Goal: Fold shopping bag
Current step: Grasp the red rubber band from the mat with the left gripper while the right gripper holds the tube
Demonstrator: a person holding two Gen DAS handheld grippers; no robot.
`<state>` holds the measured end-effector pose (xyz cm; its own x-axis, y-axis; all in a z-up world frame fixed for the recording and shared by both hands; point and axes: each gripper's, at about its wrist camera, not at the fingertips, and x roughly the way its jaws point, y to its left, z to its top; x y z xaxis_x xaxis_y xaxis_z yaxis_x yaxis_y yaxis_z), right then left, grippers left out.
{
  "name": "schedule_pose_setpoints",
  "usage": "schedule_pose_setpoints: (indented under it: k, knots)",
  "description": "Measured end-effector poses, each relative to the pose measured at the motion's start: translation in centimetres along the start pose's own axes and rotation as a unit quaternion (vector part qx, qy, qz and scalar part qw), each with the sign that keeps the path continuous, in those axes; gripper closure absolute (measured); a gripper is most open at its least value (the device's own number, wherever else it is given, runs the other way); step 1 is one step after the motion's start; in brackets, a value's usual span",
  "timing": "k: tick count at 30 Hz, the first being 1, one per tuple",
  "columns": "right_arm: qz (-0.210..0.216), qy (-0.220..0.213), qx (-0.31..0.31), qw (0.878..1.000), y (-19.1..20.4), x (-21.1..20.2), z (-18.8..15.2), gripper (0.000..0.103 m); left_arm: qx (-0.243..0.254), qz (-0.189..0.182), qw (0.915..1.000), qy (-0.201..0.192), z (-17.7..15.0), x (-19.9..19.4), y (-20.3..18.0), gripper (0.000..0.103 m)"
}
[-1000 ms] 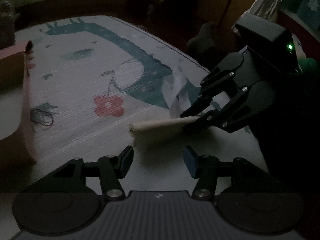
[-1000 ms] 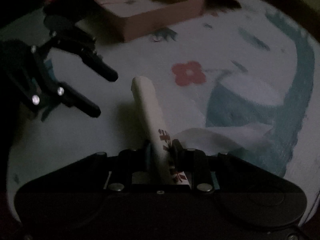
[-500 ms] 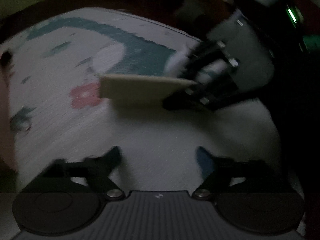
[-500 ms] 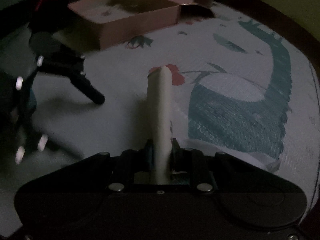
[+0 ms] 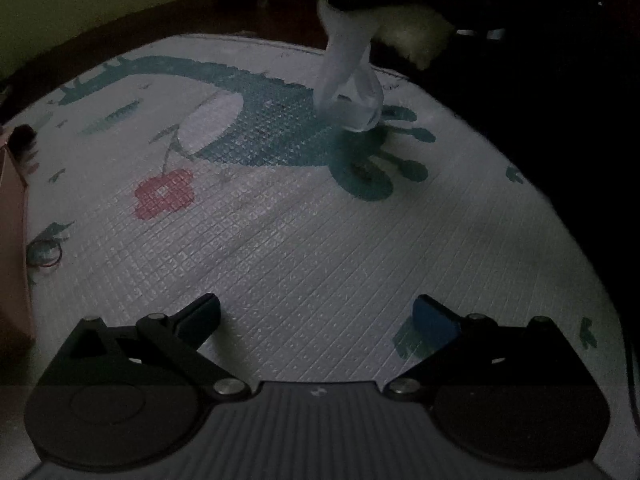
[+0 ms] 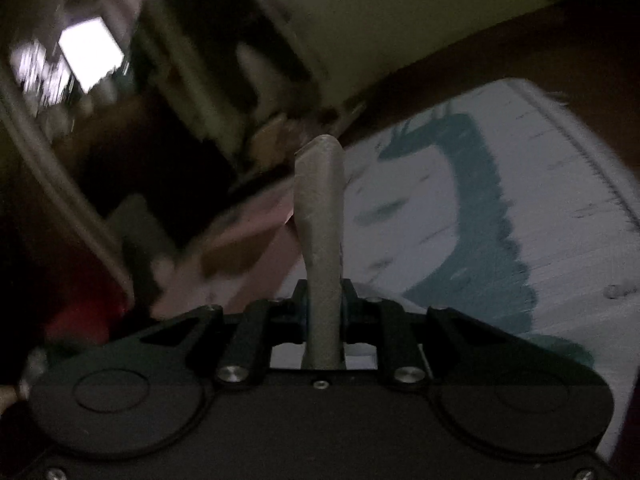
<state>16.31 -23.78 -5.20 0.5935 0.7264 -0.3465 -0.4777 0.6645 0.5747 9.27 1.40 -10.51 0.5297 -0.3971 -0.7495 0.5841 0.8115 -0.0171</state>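
Dim mat [image 5: 320,260], rolled beige bag [image 6: 322,216]

Play mat [image 5: 320,248]: pale, grid-embossed, printed with a teal long-necked animal [image 5: 264,116], a red flower [image 5: 165,196] and small teal leaf marks.
Pink cardboard box [image 5: 12,240]: at the mat's left edge, wall only in view.
Thin red-and-dark ring, perhaps a hair tie [image 5: 44,254]: flat on the mat, just beside the box.
Wall [image 5: 80,4]: yellowish, behind a dark brown border.
Room beyond: dim, blurred.
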Motion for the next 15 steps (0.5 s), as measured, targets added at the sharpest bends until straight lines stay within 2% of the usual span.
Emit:
schedule_pose_setpoints:
  k: [3, 5, 6, 7, 9, 11, 12, 13, 14, 15]
  knots:
    - [-0.004, -0.018, 0.004, 1.0, -0.1, -0.5, 0.6, 0.087, -0.012, -0.005, 0.9999, -0.01, -0.2, -0.6, 0.5, 0.001]
    - [0.006, -0.019, -0.004, 1.0, 0.4, -0.2, 0.8, 0.087, -0.047, 0.025, 0.998, -0.034, 0.3, -1.3, 1.8, 0.009]
    - [0.011, -0.019, -0.007, 1.0, 0.6, -0.1, 0.8, 0.087, -0.077, 0.056, 0.9944, -0.046, 0.4, -1.7, 2.8, 0.01]
    - [0.017, -0.016, -0.009, 1.0, 0.8, -0.1, 0.8, 0.087, -0.106, 0.088, 0.9888, -0.057, 0.6, -2.0, 3.8, 0.015]
    - [0.028, -0.01, -0.014, 0.999, 1.0, 0.2, 0.8, 0.087, -0.174, 0.138, 0.972, -0.077, 0.6, -2.5, 5.9, 0.029]
    - [0.037, -0.004, -0.02, 0.999, 1.3, 0.5, 0.7, 0.087, -0.237, 0.167, 0.9524, -0.095, 0.5, -2.4, 7.5, 0.048]
    - [0.04, -0.001, -0.023, 0.999, 1.3, 0.6, 0.6, 0.087, -0.262, 0.179, 0.9426, -0.103, 0.4, -2.2, 8.1, 0.052]
    - [0.044, 0.001, -0.026, 0.999, 1.4, 0.6, 0.6, 0.087, -0.283, 0.189, 0.9339, -0.11, 0.4, -2.0, 8.4, 0.064]
    - [0.048, 0.002, -0.029, 0.998, 1.4, 0.6, 0.6, 0.087, -0.302, 0.2, 0.925, -0.115, 0.3, -1.7, 8.7, 0.069]
    - [0.053, 0.004, -0.032, 0.998, 1.5, 0.5, 0.7, 0.087, -0.317, 0.213, 0.9165, -0.119, 0.3, -1.4, 8.9, 0.069]
